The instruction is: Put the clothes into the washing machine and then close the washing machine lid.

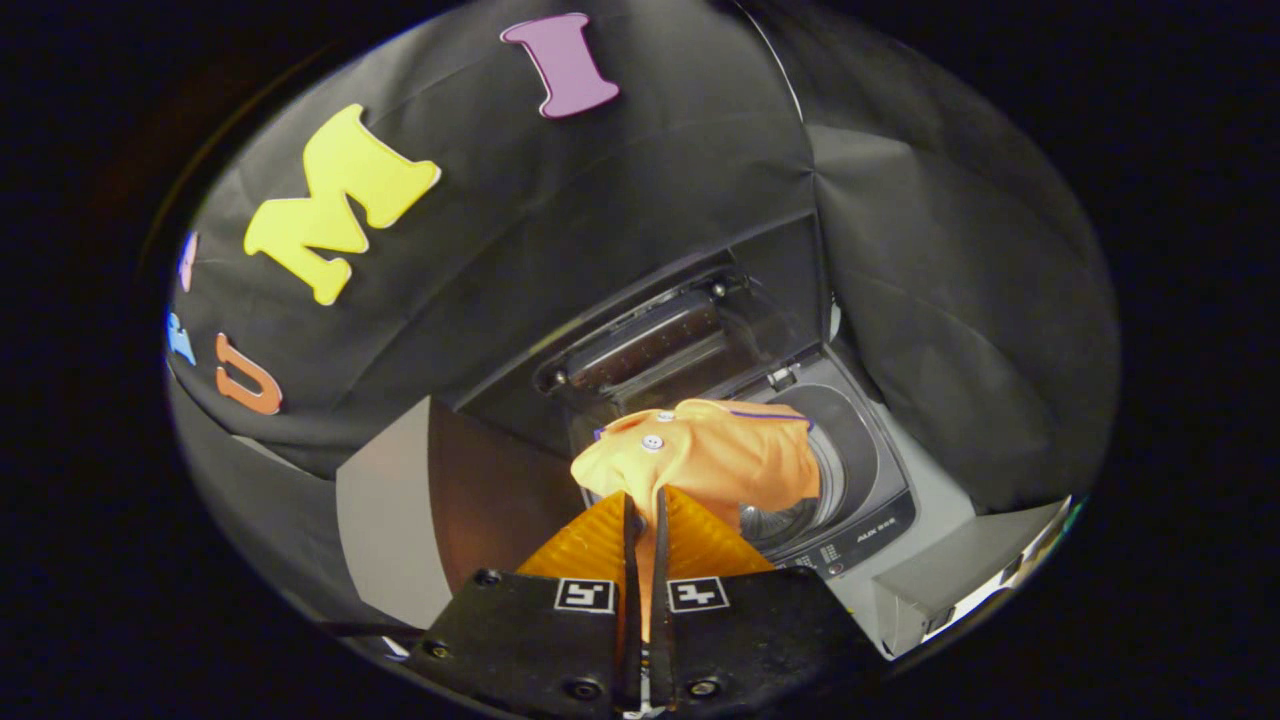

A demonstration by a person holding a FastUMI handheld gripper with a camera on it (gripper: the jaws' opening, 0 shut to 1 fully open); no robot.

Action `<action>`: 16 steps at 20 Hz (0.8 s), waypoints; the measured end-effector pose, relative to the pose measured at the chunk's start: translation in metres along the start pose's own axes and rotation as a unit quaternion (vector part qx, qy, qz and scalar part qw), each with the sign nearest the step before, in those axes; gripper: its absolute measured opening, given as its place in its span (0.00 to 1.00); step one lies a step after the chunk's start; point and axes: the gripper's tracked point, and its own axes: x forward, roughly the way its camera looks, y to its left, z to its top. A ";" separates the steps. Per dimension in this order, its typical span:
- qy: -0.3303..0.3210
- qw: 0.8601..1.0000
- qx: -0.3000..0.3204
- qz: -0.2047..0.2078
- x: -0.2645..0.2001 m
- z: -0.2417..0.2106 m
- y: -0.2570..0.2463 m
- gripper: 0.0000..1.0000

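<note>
My gripper is shut on an orange garment with white buttons and a thin purple trim. The cloth bunches just ahead of the fingertips and hangs over the round drum opening of a top-loading washing machine. The machine's dark lid stands raised behind the opening, tilted back against the booth wall. Part of the drum's inside shows below the garment. The control panel runs along the machine's near edge, to the right of my fingers.
A brown panel and a pale surface lie to the left of the machine. A grey box-like edge sits to the right of the control panel. Black cloth walls close in around the machine.
</note>
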 end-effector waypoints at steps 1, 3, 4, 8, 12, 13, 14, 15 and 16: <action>0.005 1.000 0.002 -0.002 0.009 -0.001 -0.004 0.06; 0.018 1.000 0.009 -0.006 0.025 -0.004 -0.012 0.07; 0.025 1.000 0.011 -0.009 0.032 -0.005 -0.017 0.07; 0.048 0.998 0.016 -0.021 0.067 -0.014 -0.032 0.06; 0.072 0.997 0.023 -0.033 0.099 -0.020 -0.045 0.07; 0.077 0.996 0.023 -0.036 0.107 -0.021 -0.047 0.06; 0.083 0.995 0.025 -0.041 0.115 -0.023 -0.049 0.07; 0.090 0.995 0.026 -0.045 0.118 -0.024 -0.049 0.07; 0.096 0.994 0.027 -0.052 0.123 -0.026 -0.051 0.07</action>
